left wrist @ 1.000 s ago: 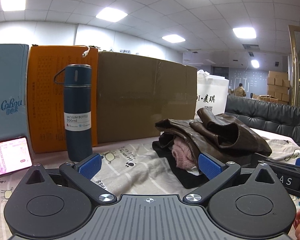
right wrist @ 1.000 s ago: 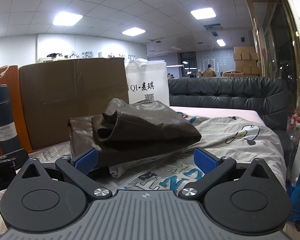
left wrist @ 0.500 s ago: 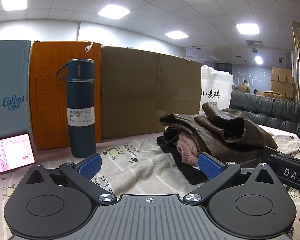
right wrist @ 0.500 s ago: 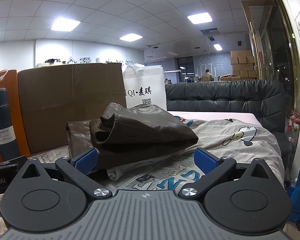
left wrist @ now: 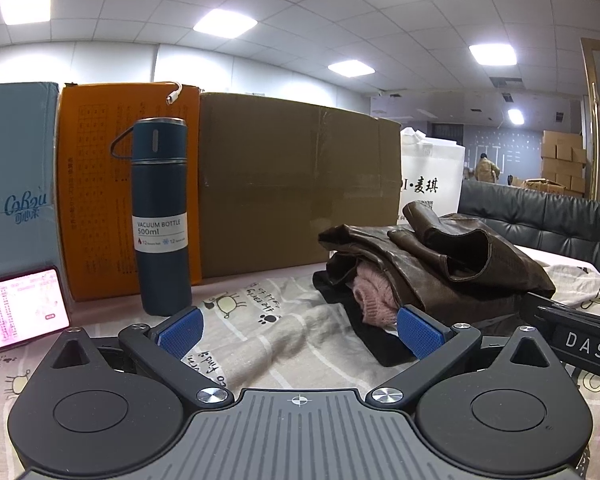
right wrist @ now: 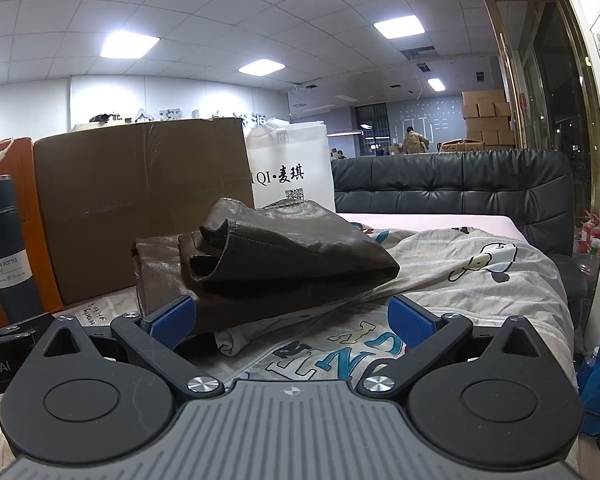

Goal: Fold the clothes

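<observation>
Both grippers, left (left wrist: pixel 300 330) and right (right wrist: pixel 292 322), gape wide and empty above the printed sheet (right wrist: pixel 480 276), facing the folded brown jacket (right wrist: pixel 268 264). Only the left view shows the pink knit (left wrist: pixel 374 294) under it and a phone (left wrist: pixel 18 308); the right shows a sofa (right wrist: pixel 460 184).

phone (left wrist: pixel 20 312): cut by left edge | pink garment (left wrist: pixel 374 296): mostly under brown jacket (left wrist: pixel 440 264)

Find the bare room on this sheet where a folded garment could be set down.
Free: printed sheet between vacuum bottle and clothes pile; also right of the pile, toward the sofa. Crowded: boxes behind.
</observation>
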The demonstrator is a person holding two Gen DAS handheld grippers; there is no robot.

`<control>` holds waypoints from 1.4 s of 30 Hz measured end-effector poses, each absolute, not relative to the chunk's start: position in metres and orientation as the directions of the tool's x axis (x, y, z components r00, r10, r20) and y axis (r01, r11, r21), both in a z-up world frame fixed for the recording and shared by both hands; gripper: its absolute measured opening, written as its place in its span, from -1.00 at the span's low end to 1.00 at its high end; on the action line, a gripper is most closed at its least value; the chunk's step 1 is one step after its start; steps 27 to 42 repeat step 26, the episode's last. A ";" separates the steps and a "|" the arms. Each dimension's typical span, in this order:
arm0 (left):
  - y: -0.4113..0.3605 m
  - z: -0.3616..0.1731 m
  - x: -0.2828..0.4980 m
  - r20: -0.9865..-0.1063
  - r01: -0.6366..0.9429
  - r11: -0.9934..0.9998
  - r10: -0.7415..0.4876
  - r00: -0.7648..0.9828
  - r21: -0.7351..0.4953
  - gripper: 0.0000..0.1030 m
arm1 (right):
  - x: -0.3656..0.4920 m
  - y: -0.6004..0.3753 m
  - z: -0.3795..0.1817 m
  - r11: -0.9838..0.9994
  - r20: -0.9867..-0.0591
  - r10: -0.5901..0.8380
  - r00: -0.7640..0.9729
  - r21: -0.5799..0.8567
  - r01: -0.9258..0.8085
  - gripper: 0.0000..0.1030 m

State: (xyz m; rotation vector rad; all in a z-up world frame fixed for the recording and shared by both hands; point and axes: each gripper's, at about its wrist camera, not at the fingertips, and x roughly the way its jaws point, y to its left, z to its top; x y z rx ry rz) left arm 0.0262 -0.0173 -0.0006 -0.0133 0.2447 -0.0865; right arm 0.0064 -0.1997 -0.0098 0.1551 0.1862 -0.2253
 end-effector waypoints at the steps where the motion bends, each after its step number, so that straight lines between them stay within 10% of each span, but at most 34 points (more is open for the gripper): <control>1: -0.017 -0.001 0.026 -0.241 0.085 0.996 -0.088 0.966 -0.023 1.00 | 0.006 -0.200 -0.010 0.963 -0.201 -0.207 0.958 0.132 0.236 1.00; 42: -0.021 -0.002 0.024 -0.245 0.111 0.994 -0.111 0.963 -0.011 1.00 | 0.012 -0.202 -0.012 0.960 -0.228 -0.208 0.951 0.137 0.243 1.00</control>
